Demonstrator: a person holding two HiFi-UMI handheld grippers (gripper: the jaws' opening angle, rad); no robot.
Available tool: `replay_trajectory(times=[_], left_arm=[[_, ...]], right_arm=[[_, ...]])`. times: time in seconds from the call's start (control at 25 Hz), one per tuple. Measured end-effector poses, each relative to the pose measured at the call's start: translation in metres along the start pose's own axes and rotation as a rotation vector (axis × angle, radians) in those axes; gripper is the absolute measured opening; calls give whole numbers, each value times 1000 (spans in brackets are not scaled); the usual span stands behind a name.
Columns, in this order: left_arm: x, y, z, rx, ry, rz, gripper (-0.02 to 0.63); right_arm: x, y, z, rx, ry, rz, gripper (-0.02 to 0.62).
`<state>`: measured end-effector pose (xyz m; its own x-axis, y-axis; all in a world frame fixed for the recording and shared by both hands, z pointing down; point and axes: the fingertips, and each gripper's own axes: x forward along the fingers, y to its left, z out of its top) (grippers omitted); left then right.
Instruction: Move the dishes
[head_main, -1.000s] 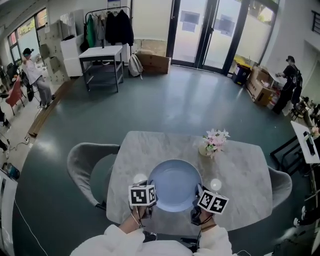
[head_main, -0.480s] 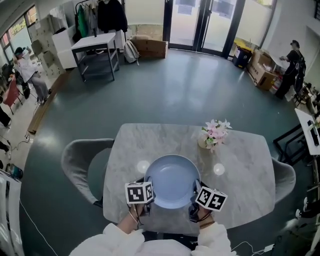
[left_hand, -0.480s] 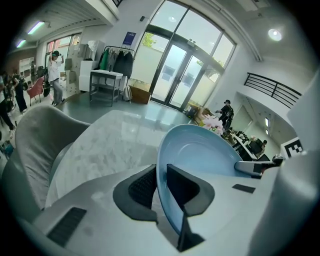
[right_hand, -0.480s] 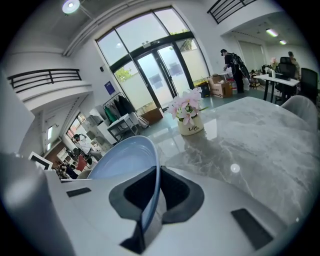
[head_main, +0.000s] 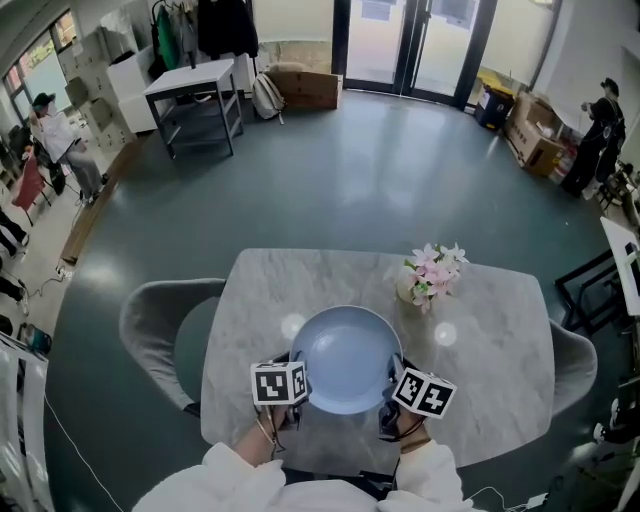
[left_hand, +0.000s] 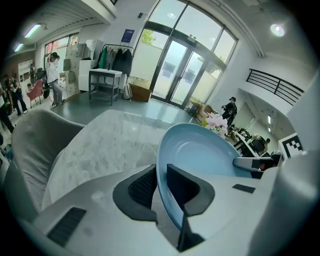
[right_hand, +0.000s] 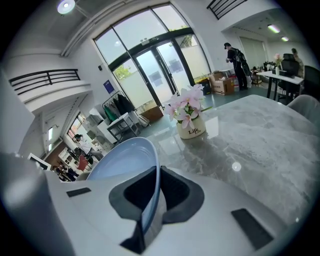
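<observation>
Grey marble-top table (head_main: 490, 350) mid head view, w/ grey padded chair (head_main: 150, 320) tucked at its left side. Over middle of table's near edge: round pale-blue plate (head_main: 347, 358), clamped from both sides; can't tell if lifted or resting. Left gripper (left_hand: 161, 182) closed on plate's left rim, rim sandwiched btwn both pads. Right gripper (right_hand: 156, 192) likewise on right rim, jaws pinching the edge. Small white vase w/ pink flowers (head_main: 428, 278) upright on table, beyond plate to the right, apart from it.

Plate (head_main: 346, 355) rim under marker cubes (head_main: 279, 384), table (head_main: 300, 280) edge behind sleeves (head_main: 235, 482)
</observation>
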<state>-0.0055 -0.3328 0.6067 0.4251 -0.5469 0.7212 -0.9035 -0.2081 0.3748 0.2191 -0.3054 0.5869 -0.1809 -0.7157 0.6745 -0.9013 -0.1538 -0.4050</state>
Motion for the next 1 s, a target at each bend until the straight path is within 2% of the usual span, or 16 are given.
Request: replay_trajectory(times=[0.4,1.0], left_arm=[[42,14,36,-15,-8,29,48],[127,55,72,-41,-30,86,52]], right_arm=[[56,-2,36,-3,5,28,77],[152,-10,55,-51,-3,31,77]])
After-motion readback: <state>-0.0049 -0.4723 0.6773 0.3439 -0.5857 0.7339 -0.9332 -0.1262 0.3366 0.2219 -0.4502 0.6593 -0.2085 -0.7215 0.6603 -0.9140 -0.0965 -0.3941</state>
